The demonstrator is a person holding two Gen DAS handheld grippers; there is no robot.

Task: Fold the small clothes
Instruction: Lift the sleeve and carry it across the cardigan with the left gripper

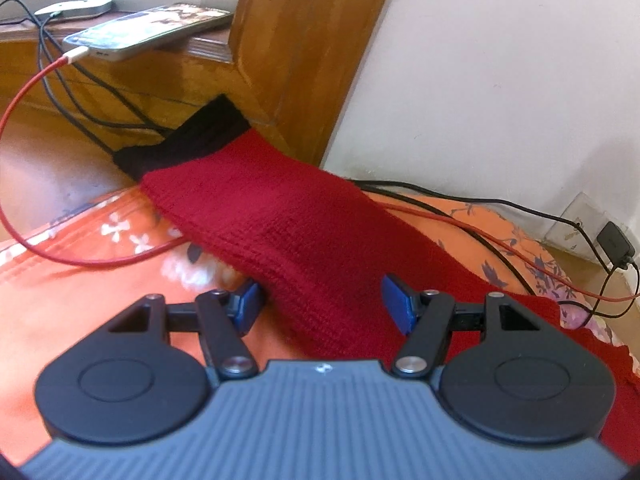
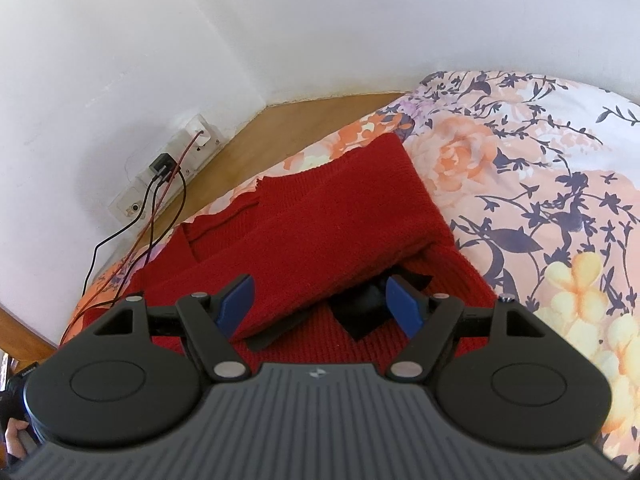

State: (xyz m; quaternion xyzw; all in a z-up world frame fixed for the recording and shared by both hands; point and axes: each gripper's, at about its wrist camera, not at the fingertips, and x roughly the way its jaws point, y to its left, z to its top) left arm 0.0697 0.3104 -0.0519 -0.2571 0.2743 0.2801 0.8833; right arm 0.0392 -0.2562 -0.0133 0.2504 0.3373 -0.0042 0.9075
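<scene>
Lying on the flowered bedspread (image 2: pixel 540 184) of the bed, near the wall corner, a red knitted sweater (image 2: pixel 320 216) is seen with one sleeve already laid across its body. The other sleeve (image 1: pixel 280 220) is stretched out away from the left tongs (image 1: pixel 318 304), its long axis running up and leftward to a black ribbed cuff (image 1: pixel 188 140) that overhangs the bed edge toward the wooden frame.

The knit is judged soft, limp and fairly light; it will sag and stretch if lifted by a single point, and the weave should give the blue pads good grip. The best hold is judged to be at the cuff or along a sleeve edge, with a pinch through both layers.

Left tongs: spread wide, straddling the sleeve, nothing held. Right tongs (image 2: pixel 320 306): also wide, empty, poised over the folded sleeve's black cuff (image 2: pixel 368 308), though whether a pad touches the cloth cannot be told.

Charger cables (image 1: pixel 500 232) lie just beside the sweater and could be snagged.
</scene>
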